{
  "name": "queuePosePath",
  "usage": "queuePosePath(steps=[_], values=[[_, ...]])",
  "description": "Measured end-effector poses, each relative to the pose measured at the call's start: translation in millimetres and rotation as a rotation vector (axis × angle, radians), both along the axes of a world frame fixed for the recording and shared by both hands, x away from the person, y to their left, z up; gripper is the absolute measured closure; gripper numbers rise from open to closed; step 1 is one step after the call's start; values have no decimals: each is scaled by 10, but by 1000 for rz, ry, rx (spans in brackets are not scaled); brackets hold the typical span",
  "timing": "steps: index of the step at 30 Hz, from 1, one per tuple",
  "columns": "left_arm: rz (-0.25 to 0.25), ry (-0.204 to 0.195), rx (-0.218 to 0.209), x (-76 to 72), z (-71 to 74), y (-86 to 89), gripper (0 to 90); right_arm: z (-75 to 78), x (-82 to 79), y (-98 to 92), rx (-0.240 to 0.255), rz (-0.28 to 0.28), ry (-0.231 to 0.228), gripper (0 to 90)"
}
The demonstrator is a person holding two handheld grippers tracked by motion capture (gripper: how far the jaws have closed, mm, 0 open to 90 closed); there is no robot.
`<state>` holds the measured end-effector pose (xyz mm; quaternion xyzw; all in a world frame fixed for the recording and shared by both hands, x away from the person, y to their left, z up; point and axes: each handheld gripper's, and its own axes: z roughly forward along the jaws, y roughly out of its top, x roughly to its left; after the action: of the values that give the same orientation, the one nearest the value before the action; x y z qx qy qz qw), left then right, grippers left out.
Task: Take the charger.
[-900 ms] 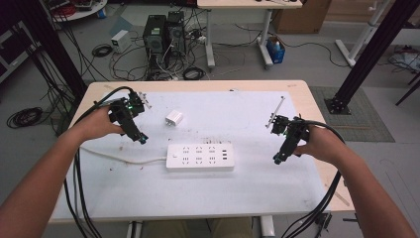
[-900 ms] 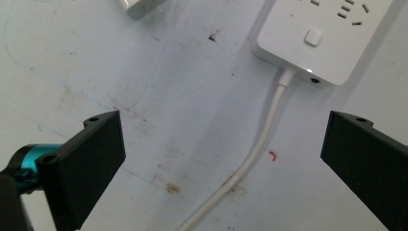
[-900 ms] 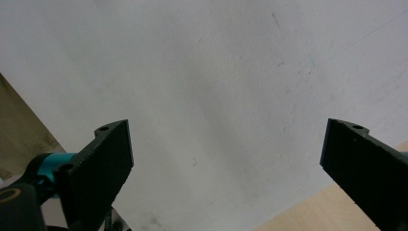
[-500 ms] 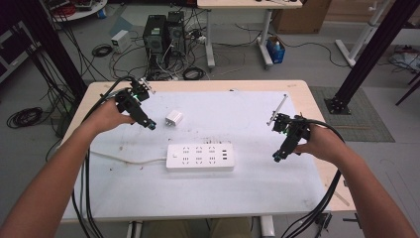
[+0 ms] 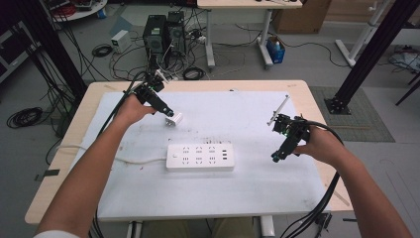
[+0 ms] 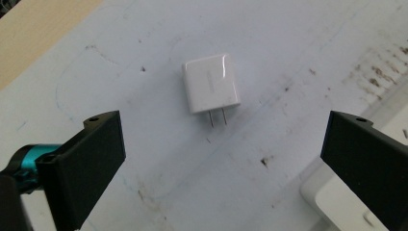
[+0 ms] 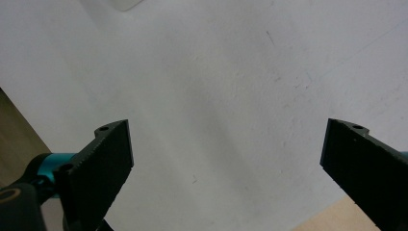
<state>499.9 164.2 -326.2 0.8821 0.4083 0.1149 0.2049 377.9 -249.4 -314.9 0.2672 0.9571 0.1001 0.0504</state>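
Left tool [image 5: 166,110] moved over charger [image 6: 210,83], prongs pointing toward its open jaws.

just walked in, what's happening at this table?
A person holds a gripper in each hand over a white mat. The left gripper, jaws open, hovers right at a small white charger lying flat with its prongs out, not yet gripped. A white power strip lies mid-table, cord running left. The right gripper, also open, hangs above bare mat to the strip's right.
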Motion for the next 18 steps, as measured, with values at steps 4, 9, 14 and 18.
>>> queuePosePath(steps=[4,9,14,18], values=[[28,27,-7,116,-127,-7,16,6,-3,-20,10,-26,0,37],[52,60,-35,268,-359,-86,17,1,5,-55,13,-33,-12,37],[52,89,-20,344,-570,-179,16,-23,11,-48,17,-35,-16,36],[70,93,-19,389,-715,-211,17,-14,9,-43,19,-38,-18,37]])
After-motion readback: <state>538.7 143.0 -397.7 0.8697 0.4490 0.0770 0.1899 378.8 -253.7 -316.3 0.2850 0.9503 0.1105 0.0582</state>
